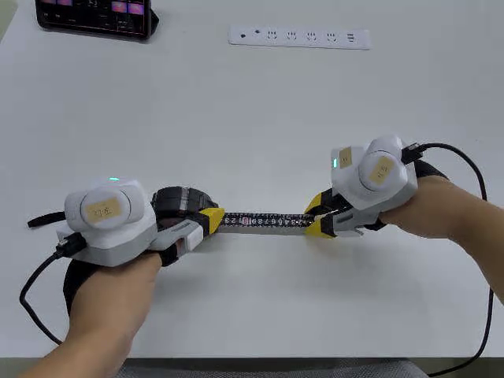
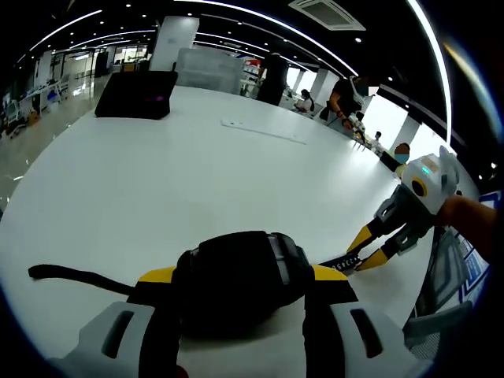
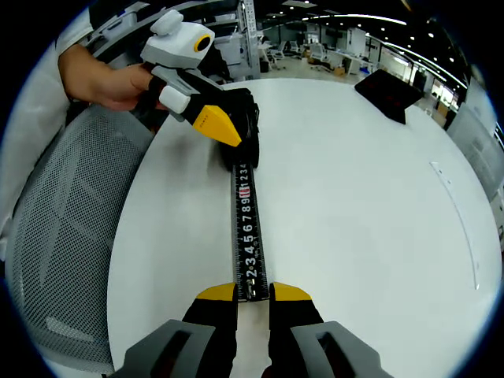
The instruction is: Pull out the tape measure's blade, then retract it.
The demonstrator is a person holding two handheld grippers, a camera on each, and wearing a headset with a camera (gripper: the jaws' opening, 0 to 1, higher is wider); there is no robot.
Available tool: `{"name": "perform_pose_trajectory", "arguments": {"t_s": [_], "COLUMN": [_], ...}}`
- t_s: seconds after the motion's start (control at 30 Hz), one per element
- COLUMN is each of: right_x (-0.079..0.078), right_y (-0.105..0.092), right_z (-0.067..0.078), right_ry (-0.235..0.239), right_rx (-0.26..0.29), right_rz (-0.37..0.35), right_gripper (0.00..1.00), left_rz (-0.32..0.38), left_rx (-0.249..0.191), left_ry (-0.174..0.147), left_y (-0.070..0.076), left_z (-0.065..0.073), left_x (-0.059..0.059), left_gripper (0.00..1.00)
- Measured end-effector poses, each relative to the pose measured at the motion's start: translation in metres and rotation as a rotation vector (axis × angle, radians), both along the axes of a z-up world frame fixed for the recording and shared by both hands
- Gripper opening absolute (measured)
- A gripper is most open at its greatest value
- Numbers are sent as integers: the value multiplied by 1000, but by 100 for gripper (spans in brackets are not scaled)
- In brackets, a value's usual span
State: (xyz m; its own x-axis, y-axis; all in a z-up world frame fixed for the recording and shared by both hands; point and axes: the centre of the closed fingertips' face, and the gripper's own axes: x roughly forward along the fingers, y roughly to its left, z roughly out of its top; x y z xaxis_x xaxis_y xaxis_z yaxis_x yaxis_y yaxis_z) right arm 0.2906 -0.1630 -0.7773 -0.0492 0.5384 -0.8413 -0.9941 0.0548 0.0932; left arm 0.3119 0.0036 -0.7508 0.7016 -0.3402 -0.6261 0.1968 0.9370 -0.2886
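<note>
A black tape measure case [image 1: 178,205] sits low over the white table, gripped between the yellow-tipped jaws of my left gripper [image 1: 206,220]. In the left gripper view the case [image 2: 240,277] bulges between the two jaws. Its dark blade [image 1: 266,220] with white numbers runs out to the right. My right gripper [image 1: 318,216] is shut on the blade's end. In the right gripper view the blade [image 3: 246,240] stretches straight from my right gripper [image 3: 253,293] to the case [image 3: 241,126], with the left gripper [image 3: 216,124] beside it.
A white power strip [image 1: 299,36] lies at the table's far side and a dark tablet [image 1: 96,16] stands at the far left. A black strap [image 2: 75,276] trails left of the case. A grey mesh chair [image 3: 75,236] stands by the table edge. People sit far off [image 2: 346,98].
</note>
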Motion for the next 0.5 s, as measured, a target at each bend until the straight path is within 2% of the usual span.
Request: {"name": "perform_pose_trajectory", "arguments": {"t_s": [0.5], "right_x": [2], "right_y": [23], "right_z": [0], "right_ry": [4], "right_rx": [23], "right_rz": [24], "right_gripper": [11], "left_rz": [-1], "left_rx": [-9], "left_ry": [0], "left_y": [0], "left_z": [0], "left_x": [0], "left_gripper": [59]}}
